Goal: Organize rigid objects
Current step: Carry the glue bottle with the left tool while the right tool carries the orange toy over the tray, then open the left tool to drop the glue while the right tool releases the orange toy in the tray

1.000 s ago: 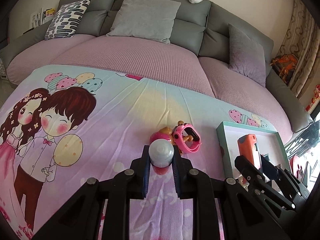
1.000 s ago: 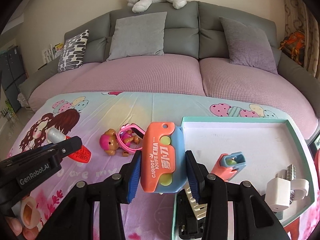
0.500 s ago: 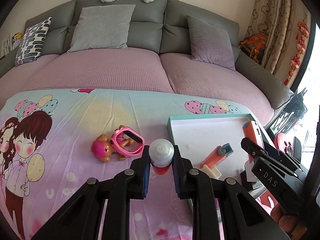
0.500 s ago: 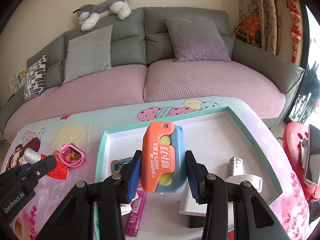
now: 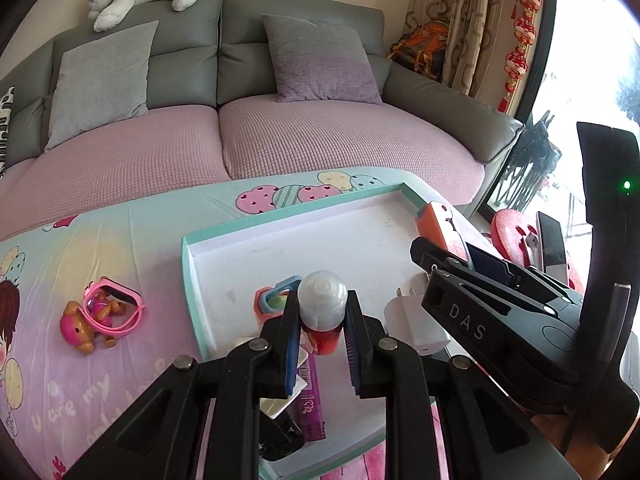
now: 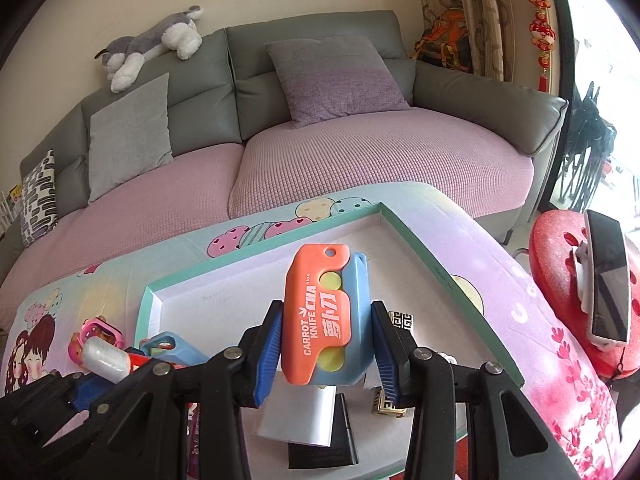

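Note:
My left gripper [image 5: 322, 334] is shut on a small red bottle with a frosted white cap [image 5: 322, 306], held over the near left part of the teal-rimmed white tray [image 5: 188, 276]. The same bottle [image 6: 105, 362] shows at the lower left of the right wrist view. An orange and blue carrot-knife toy [image 6: 322, 320] sits upright between the pads of my right gripper [image 6: 328, 354], which is shut on it above the tray [image 6: 420, 244]; the toy [image 5: 434, 228] also peeks out in the left wrist view. A pink toy watch with a small bear figure [image 5: 100, 314] lies on the cartoon cloth left of the tray.
In the tray lie a white plug adapter [image 5: 416, 326], a smaller orange-blue knife toy [image 5: 274, 298], a purple packet [image 5: 310, 408] and a black item [image 6: 320, 440]. A red stool with a phone [image 6: 608, 280] stands to the right. The sofa [image 5: 320, 140] runs behind.
Both grippers have swung to the right with their loads, from above the cloth near the pink watch to above the tray. The grips are unchanged.

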Demonstrator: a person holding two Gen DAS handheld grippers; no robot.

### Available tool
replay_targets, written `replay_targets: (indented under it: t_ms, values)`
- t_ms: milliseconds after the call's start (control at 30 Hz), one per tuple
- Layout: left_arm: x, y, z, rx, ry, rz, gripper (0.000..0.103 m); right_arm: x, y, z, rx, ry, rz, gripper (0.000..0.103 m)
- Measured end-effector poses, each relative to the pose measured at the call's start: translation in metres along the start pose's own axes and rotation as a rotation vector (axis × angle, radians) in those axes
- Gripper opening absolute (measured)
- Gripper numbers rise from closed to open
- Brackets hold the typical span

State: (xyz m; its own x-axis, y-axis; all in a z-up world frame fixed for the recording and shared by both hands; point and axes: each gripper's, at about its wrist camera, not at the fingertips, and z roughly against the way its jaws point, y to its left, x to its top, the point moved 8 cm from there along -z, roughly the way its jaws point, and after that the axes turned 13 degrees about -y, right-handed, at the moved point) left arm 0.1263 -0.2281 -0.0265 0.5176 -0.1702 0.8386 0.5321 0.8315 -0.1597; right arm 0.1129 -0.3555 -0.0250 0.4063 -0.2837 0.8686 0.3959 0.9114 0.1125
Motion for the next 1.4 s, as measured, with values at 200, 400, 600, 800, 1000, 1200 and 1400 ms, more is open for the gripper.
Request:
replay_targets:
  t_ms: [200, 400, 600, 800, 1000, 1200, 1400]
  values:
    - [-0.007, -0.006, -0.016, -0.005, 0.026, -0.005, 0.021, -0.003, -0.007, -0.006, -0.014, 0.012, -0.010, 0.045]
    - [-0.017, -0.005, -0.028, 0.005, 0.058, 0.001, 0.021, -0.009, -0.002, -0.014, -0.014, 0.023, 0.012, 0.045]
    - [-0.024, -0.002, -0.035, 0.011, 0.074, 0.017, 0.021, -0.012, -0.002, -0.021, -0.013, 0.016, -0.005, 0.045]
    - [-0.028, -0.001, -0.039, 0.017, 0.085, 0.026, 0.021, -0.016, 0.000, -0.028, -0.031, 0.027, 0.018, 0.045]
    - [-0.029, -0.001, -0.041, 0.016, 0.091, 0.027, 0.021, -0.019, -0.002, -0.030, -0.039, 0.045, 0.016, 0.046]
    - [-0.030, -0.001, -0.043, 0.018, 0.099, 0.023, 0.030, -0.017, -0.002, -0.029, -0.043, 0.046, 0.023, 0.046]
    - [-0.029, 0.000, -0.040, 0.019, 0.099, 0.026, 0.036, -0.017, -0.001, -0.028, -0.049, 0.053, 0.033, 0.053]
